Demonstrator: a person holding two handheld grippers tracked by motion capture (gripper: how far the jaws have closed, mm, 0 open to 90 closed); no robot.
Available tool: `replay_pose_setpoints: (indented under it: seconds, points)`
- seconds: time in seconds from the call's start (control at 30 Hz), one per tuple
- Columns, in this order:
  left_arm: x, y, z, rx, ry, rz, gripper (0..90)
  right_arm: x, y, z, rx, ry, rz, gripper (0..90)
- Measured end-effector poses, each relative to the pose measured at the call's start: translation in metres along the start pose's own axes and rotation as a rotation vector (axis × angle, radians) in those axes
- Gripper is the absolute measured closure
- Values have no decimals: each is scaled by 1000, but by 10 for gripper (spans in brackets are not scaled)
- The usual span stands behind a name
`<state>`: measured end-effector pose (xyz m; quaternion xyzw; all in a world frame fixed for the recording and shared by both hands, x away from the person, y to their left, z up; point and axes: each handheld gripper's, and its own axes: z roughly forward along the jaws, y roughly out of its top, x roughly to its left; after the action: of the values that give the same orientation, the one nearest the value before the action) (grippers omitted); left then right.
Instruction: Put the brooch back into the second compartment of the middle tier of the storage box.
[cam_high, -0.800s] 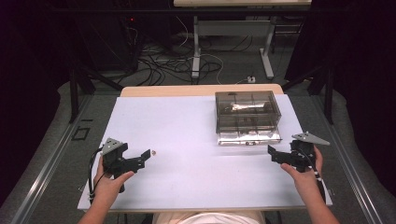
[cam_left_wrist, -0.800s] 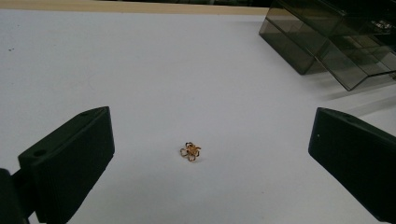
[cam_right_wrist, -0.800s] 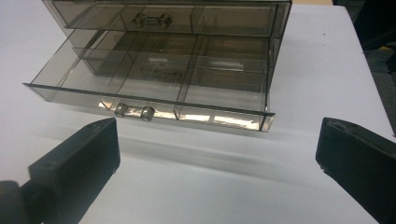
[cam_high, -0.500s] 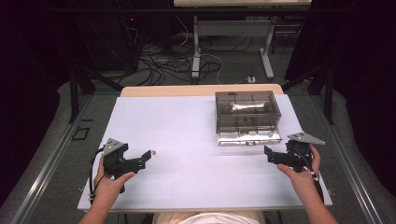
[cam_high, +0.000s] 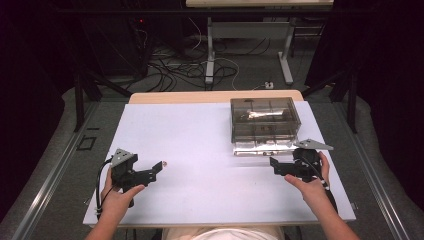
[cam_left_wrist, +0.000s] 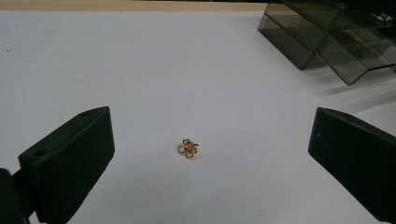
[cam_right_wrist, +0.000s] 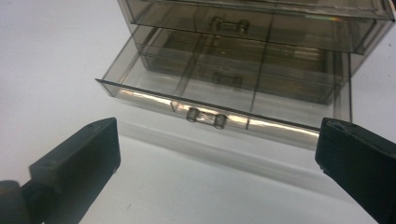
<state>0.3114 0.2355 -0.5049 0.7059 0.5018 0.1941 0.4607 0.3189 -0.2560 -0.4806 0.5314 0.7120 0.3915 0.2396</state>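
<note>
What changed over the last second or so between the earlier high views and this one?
The right gripper drifted toward the table's middle, away from its right edge, jaws open, holding nothing. The left gripper, the small gold flower-shaped trinket and the smoky drawer box, bottom drawer pulled out, stayed put.

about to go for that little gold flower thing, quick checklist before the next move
1. Left gripper jaws open wide: ok.
2. Gold flower charm lies between and ahead of those jaws, free on the table: ok.
3. Bottom drawer of the clear drawer box pulled out: ok.
4. Right gripper open, facing the drawer handle, not touching it: ok.
5. Drawer compartment free for the charm: cannot tell.
</note>
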Motion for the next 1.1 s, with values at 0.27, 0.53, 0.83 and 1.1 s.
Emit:
replay_pose_setpoints:
  seconds: [0.27, 0.53, 0.83, 1.1]
  points:
    - [-1, 0, 0, -3, -4, 0, 4, 23, 16, 4, -2, 55, -41, 34]
    - [-1, 0, 0, -8, -8, -6, 4, 44, 28, 15, 4, 102, -60, 71]
    - [0, 1, -1, -9, -5, -4, 4, 63, 39, 25, 15, 137, -96, 105]
    - [0, 1, -1, -9, -9, -6, 4, 83, 49, 34, 20, 174, -120, 145]
